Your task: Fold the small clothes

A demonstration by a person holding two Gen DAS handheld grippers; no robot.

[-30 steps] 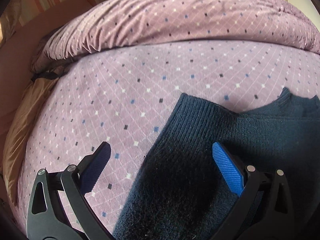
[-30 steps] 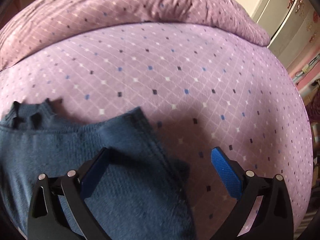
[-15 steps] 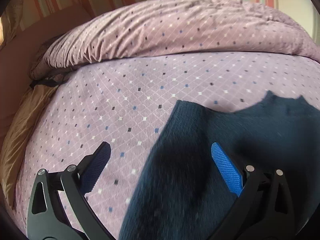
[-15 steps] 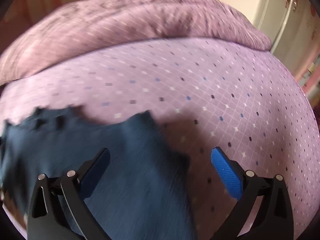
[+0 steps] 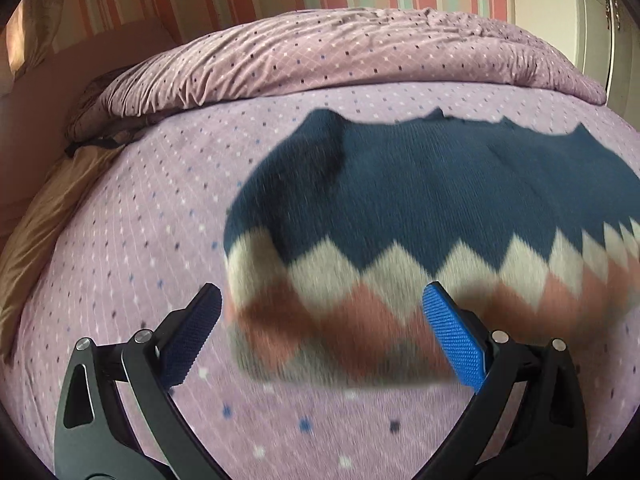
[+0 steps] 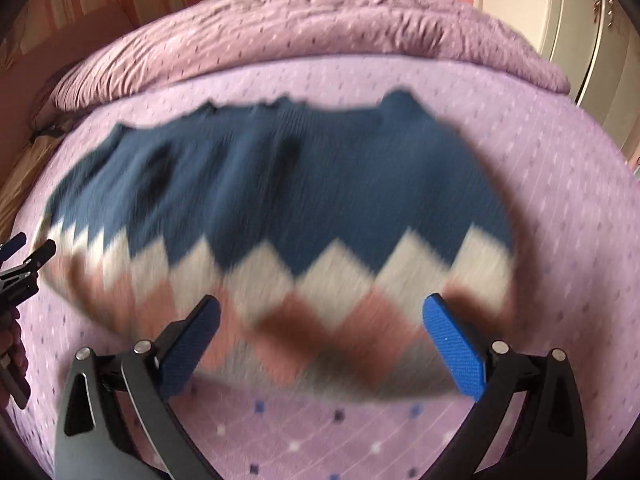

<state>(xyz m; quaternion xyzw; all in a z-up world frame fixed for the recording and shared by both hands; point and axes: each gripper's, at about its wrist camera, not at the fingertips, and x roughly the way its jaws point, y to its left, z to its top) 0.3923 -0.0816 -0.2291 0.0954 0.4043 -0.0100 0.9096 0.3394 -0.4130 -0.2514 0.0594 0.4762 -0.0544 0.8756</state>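
We see a knitted sweater (image 5: pixel 420 200) lying spread on the purple bed (image 5: pixel 140 240), navy at the far part and with white and pink zigzag bands at the near edge. Our left gripper (image 5: pixel 320 328) and right gripper (image 6: pixel 322 340) both stand wide apart, holding nothing, just before this near edge.

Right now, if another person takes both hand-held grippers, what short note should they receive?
Left hand-held gripper: open, holding nothing, above the sweater's left part.
Right hand-held gripper: open, holding nothing, above its right part.
The sweater lies spread on the purple bed cover, patterned hem toward you, rolled duvet behind.
Done: garment laid out.
Left: all folds.
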